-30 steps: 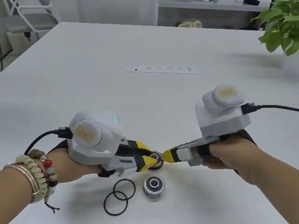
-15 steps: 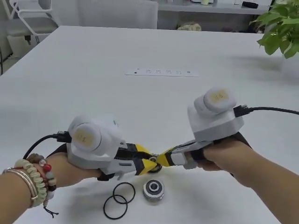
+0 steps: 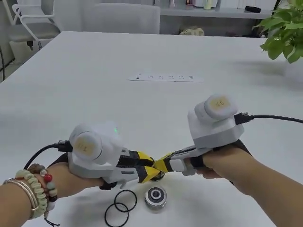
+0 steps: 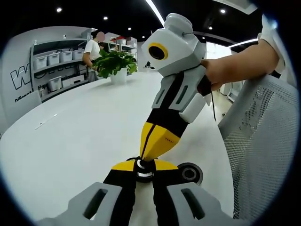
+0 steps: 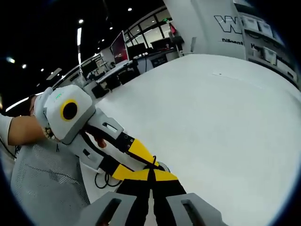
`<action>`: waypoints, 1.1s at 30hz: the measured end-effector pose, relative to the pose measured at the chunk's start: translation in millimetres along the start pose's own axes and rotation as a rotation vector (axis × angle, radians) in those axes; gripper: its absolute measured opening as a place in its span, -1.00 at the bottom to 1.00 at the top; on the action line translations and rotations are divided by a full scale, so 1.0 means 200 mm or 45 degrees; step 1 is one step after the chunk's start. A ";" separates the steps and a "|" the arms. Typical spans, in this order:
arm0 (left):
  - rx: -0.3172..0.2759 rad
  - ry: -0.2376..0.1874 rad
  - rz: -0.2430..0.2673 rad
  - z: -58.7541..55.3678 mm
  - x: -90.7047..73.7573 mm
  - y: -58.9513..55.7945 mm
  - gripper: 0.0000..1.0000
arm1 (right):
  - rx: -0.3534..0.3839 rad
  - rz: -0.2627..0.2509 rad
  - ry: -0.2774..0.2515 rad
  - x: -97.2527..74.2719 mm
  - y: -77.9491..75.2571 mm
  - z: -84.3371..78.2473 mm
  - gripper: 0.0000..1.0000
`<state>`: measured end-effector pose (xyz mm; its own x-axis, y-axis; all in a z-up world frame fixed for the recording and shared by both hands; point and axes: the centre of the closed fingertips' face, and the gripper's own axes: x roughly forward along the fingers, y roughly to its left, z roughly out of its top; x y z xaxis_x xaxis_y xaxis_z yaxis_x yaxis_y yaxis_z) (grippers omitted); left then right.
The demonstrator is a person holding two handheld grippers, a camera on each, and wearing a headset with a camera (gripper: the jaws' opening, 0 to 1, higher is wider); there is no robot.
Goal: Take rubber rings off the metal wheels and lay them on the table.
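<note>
My left gripper [image 3: 150, 173] is shut on a small metal wheel [image 4: 143, 170], holding it just above the table. My right gripper [image 3: 158, 165] comes in from the right, its yellow tips shut at that wheel's rim, where its rubber ring sits. The pinched spot itself is hidden behind the tips. In the left gripper view the right gripper [image 4: 151, 153] points down onto the held wheel. A second metal wheel [image 3: 155, 196] lies flat on the table just in front of the grippers. Two black rubber rings [image 3: 120, 206] lie overlapping to its left.
A white power strip [image 3: 165, 77] lies across the middle of the white table [image 3: 94, 85]. A potted plant [image 3: 284, 33] stands at the far right. A black cable [image 3: 274, 118] trails from the right gripper. Chairs stand beyond the far edge.
Both grippers stay joined at the held wheel and have drifted slightly left together. The wheel and rings on the table have not moved; the head camera has tilted.
</note>
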<state>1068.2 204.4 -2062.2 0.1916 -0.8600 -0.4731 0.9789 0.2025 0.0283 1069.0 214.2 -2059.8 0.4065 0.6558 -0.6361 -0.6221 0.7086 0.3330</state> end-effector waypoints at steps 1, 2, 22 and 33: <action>-0.001 0.003 0.001 0.00 0.00 0.00 -0.85 | 0.001 -0.002 0.002 0.00 0.00 0.00 -1.00; -0.008 0.011 -0.002 0.00 0.00 0.00 -0.85 | 0.001 -0.009 0.009 0.00 -0.01 -0.01 -1.00; -0.005 0.099 -0.051 0.08 -0.14 0.03 -0.29 | 0.061 -0.037 0.017 -0.03 -0.03 0.01 -1.00; 0.044 0.179 -0.049 0.20 -0.31 0.00 0.43 | 0.033 -0.036 -0.003 -0.05 -0.02 0.04 -1.00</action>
<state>1058.9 239.5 -1997.0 0.1445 -0.7921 -0.5930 0.9876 0.1524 0.0371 1073.1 207.5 -2049.0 0.4250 0.6361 -0.6440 -0.5931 0.7332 0.3327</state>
